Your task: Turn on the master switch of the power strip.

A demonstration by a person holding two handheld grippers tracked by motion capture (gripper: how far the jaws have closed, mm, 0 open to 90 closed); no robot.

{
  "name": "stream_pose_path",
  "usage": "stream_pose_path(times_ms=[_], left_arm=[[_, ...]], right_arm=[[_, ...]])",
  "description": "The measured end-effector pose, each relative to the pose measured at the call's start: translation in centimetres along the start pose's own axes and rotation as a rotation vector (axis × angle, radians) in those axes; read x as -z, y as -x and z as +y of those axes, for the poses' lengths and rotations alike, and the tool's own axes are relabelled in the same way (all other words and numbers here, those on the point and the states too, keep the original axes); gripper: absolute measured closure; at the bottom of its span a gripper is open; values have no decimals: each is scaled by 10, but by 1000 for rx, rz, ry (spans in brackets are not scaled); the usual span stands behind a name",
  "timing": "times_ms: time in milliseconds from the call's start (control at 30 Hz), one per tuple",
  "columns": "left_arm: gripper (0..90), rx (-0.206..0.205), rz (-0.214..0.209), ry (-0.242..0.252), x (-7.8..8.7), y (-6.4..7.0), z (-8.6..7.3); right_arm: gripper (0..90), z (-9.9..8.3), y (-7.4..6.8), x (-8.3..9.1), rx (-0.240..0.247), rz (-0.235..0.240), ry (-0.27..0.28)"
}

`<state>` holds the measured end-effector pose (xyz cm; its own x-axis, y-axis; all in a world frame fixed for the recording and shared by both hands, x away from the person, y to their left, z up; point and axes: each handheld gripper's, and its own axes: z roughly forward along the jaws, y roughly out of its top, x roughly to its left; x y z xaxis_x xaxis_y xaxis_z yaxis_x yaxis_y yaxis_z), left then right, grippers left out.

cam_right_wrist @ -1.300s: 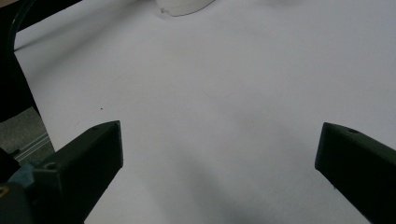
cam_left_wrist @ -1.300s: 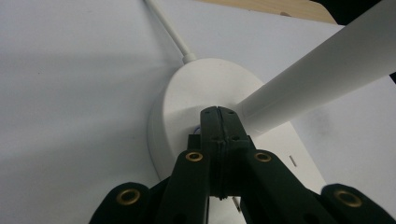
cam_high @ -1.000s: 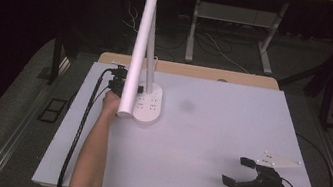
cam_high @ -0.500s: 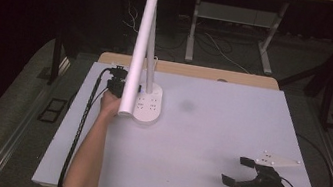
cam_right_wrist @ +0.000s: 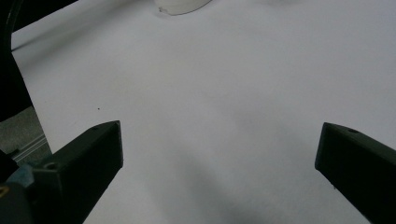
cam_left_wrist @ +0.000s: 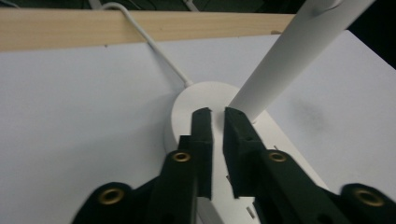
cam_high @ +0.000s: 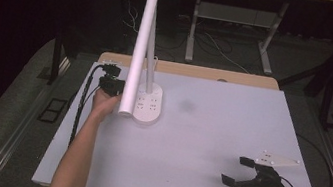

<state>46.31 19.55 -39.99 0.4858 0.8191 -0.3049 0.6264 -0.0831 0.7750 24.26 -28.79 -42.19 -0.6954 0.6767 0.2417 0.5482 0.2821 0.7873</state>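
The left gripper (cam_high: 111, 85), black and two-jawed, sits at the centre left of the high view against the white plastic desk lamp (cam_high: 144, 69); in the left gripper view its jaws (cam_left_wrist: 215, 140) are nearly closed with a thin gap, over the oval white base (cam_left_wrist: 205, 100) beside the foot of the round white stem (cam_left_wrist: 299, 51), and whether anything is pinched between them I cannot tell. The lamp stands in the upper left part of the pale grey tabletop (cam_high: 197, 144), its long white head hanging forward and down from the top of the stem. The step looks like pressing or touching a control on the base; done well, it would mean pushing straight down with the tips, lightly, so the base does not slide or tip toward the thin white cord (cam_left_wrist: 154, 49) behind it. The right gripper (cam_high: 242, 179) rests at the lower right, jaws spread wide over bare table. Count: one lamp, one cord, two grippers.
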Motion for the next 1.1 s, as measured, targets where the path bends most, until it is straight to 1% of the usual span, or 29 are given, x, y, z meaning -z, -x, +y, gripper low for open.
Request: stream_pose_path(times_ms=[67,100,133,200,267,333,400,433,467,500,533,567,633,800,867,933,1000,1033,1100], left_arm=[[739,-21,-8,11,8,2,1],[684,-30,-10,12,11,4,1],[630,-48,-9,6,14,5,0],[520,-68,-14,-16,19,7,-1],[370,-84,-21,-36,24,10,-3],[237,-98,-18,-51,28,12,-5],[156,-126,-2,-63,33,15,-7],[121,-133,-5,-66,35,16,-8],[91,-136,-14,-65,37,16,-9],[51,-127,-28,-67,40,16,-11],[10,-108,-44,-69,42,18,-12],[0,-114,-50,-67,44,18,-14],[0,-110,-64,-53,50,21,-18],[0,-101,-71,-25,64,27,-31],[0,-98,-79,-6,69,29,-36],[0,-99,-76,0,74,33,-41],[0,-105,-84,6,79,37,-46],[0,-117,-85,9,81,39,-49],[0,-117,-92,14,84,43,-54]], right_arm=[[3,0,0,0,-3,0,1],[4,0,0,0,-3,0,2],[3,0,0,0,-2,1,3],[4,0,-1,0,-1,2,3],[4,0,-1,0,0,4,3],[3,1,-2,0,1,5,2],[4,1,-2,0,4,4,3],[4,1,-1,-1,5,3,3],[3,1,-1,-1,5,3,3],[3,1,-1,-1,6,3,3],[3,1,-2,-1,5,4,4],[3,1,-2,-1,5,4,5],[3,1,-2,0,4,2,6],[3,1,-2,0,0,3,9],[3,1,-2,0,6,2,11],[4,1,-3,0,6,3,12],[3,1,-3,0,4,4,12],[3,1,-3,0,4,4,13],[3,2,-3,0,1,5,16]])
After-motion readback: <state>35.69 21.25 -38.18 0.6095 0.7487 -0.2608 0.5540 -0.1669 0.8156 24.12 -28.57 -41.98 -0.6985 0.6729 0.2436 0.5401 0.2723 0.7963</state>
